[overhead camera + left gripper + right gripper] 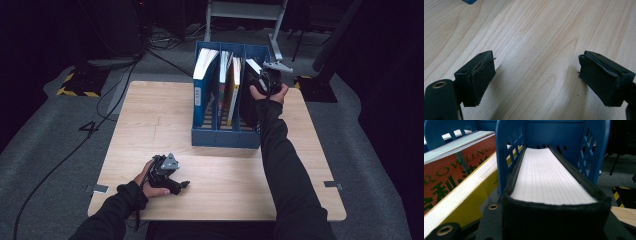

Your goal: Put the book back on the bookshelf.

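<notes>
Right gripper view: right gripper (261, 82) jaws clamped across spine of thick black-covered book (549, 175) inside blue file rack (509, 152), rightmost compartment. Book looks heavy, stiff; fuzzy cover should give grip. Left gripper (536, 80) jaws wide apart, empty, near rack's front.

Looking like a lab or recording studio: a lone wooden table (165, 120) sitting on grey carpet (50, 150), black cables (75, 145) trailing across it, hazard-striped stand bases (77, 90), a metal equipment frame (245, 15) standing behind, dark surroundings.
</notes>
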The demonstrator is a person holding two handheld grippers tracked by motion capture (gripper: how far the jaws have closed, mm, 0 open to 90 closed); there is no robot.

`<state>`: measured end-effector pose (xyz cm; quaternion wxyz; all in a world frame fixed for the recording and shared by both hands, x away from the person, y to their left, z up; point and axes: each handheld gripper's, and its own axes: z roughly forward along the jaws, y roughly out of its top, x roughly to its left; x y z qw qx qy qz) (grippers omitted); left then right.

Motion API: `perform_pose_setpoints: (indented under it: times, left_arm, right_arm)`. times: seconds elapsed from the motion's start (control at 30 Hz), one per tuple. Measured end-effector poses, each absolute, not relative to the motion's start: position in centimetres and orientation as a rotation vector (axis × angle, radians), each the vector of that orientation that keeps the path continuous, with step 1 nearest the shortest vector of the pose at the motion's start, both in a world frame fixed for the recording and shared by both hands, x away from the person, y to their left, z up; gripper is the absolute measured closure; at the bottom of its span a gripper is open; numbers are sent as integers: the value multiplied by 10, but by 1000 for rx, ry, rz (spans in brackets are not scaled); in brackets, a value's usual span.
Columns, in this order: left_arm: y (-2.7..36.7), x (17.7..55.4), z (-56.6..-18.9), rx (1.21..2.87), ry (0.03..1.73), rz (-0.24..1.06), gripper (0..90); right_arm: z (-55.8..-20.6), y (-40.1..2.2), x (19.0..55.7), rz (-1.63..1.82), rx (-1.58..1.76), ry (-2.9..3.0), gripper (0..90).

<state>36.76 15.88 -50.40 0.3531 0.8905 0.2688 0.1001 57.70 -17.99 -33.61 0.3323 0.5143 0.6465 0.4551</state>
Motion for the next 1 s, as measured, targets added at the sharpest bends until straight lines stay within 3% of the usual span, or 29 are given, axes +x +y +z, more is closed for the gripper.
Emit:
perform_pose_setpoints:
  times: [1.0]
  left_arm:
    - [158,368,-504,2306,679,253,133]
  right_arm:
    - [-356,-188,571,1192,1324,1733,519]
